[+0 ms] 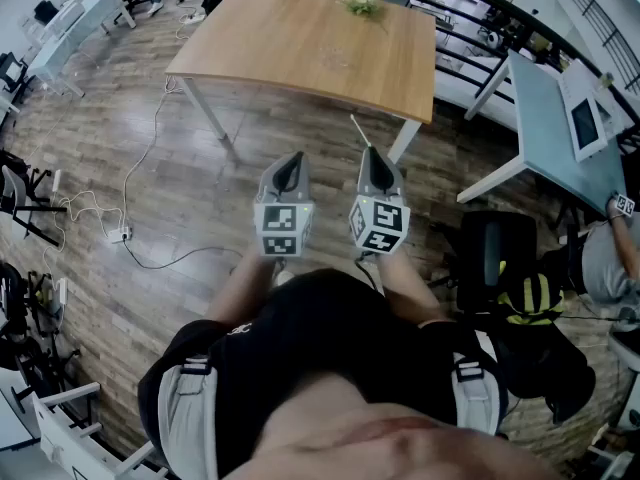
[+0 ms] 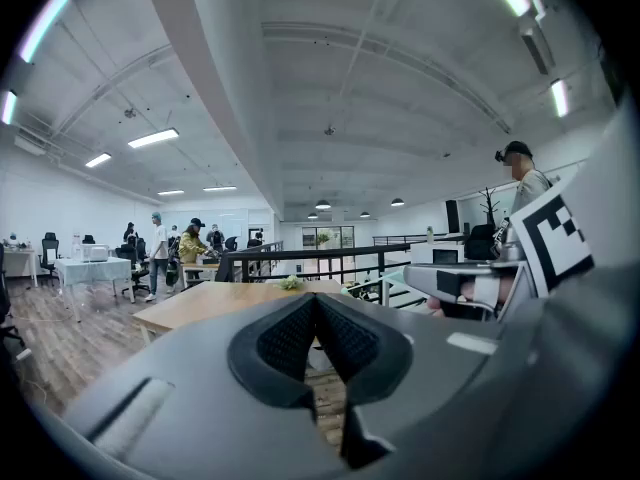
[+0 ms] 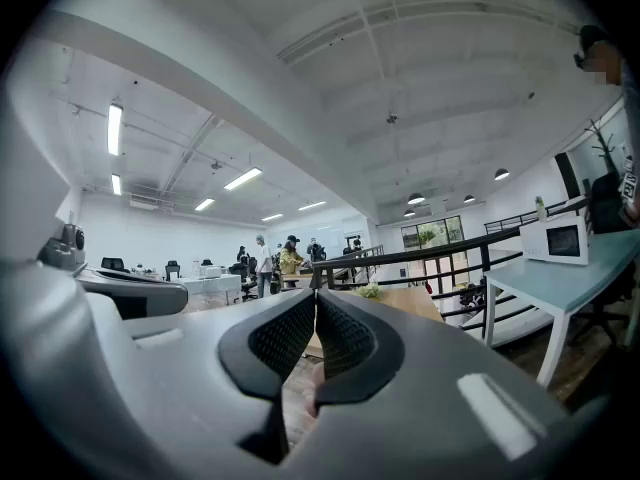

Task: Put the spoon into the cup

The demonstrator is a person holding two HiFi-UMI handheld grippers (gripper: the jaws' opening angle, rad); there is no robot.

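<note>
I'm standing on the dark plank floor (image 1: 150, 218) with both tools held out roughly level, and the light wooden table (image 1: 300, 38) on white legs lies ahead of both tips, well apart from them. My left gripper (image 1: 293, 160) has its ribbed black pads (image 2: 288, 340) pressed together at the tip, with nothing between them. My right gripper (image 1: 372, 156), just beside it, is pressed together as well. A thin pale sliver (image 1: 357, 130) shows just past its tip, pointing toward the table, and I can't tell whether that's the spoon or something beyond it. I can't pick out the cup either: all I can make out on the table is a small green bunch (image 1: 360, 5) at the far edge, well ahead of the right gripper. So I judge the task is at its very start, and the step in hand is the approach. To do it well, I want to close in on the table with both tools low and level, and find the cup's mouth before committing. If that sliver is the spoon, the right jaws need a firm pinch and no jolts. Then I come in from above the cup, with the left gripper ready beside its wall so it can't tip.
</note>
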